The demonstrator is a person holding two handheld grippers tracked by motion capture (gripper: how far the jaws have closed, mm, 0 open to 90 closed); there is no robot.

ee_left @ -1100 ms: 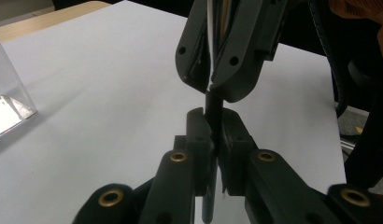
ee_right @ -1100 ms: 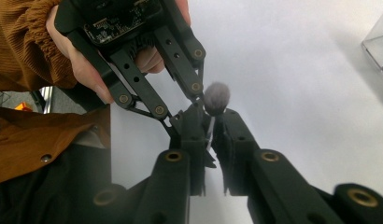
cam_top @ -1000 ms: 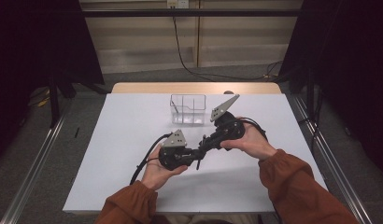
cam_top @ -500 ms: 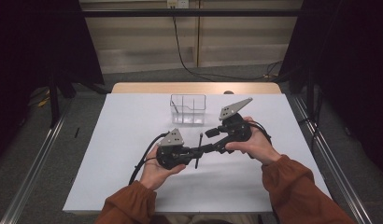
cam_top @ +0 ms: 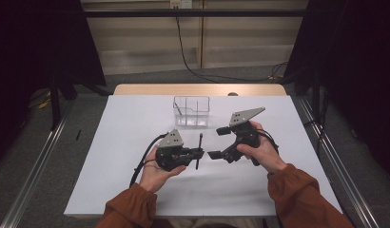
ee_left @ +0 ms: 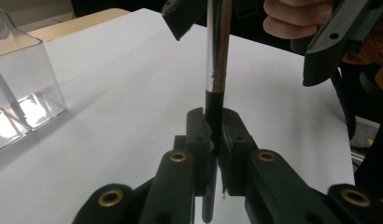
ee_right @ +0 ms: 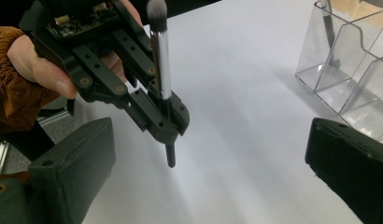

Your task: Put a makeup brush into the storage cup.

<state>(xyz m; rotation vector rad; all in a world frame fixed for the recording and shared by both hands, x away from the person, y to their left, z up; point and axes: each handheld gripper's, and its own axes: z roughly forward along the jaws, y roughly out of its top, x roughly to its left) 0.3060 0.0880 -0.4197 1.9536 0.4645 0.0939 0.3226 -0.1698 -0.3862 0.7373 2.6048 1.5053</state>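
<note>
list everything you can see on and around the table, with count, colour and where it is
brush: one, black handle, silver ferrule, grey bristles; clamped in the left gripper.
organiser: one, clear, with compartments; far middle of the table; a thin dark item stands in it.
table: one, white top, wooden far edge.
cable: one, black; on the floor beyond the table.
left gripper: one, black; shut on the brush handle.
right gripper: one, black; jaws just opened, nothing between them.
sleeves: two, rust orange; bottom edge.

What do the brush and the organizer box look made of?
Brush: black handle, likely plastic or painted wood, matte; the collar looks like polished metal, since it mirrors the light; soft grey bristles, probably synthetic. Organizer box: clear hard plastic, probably acrylic; you see through its walls and dividers, and the edges glint.
</note>
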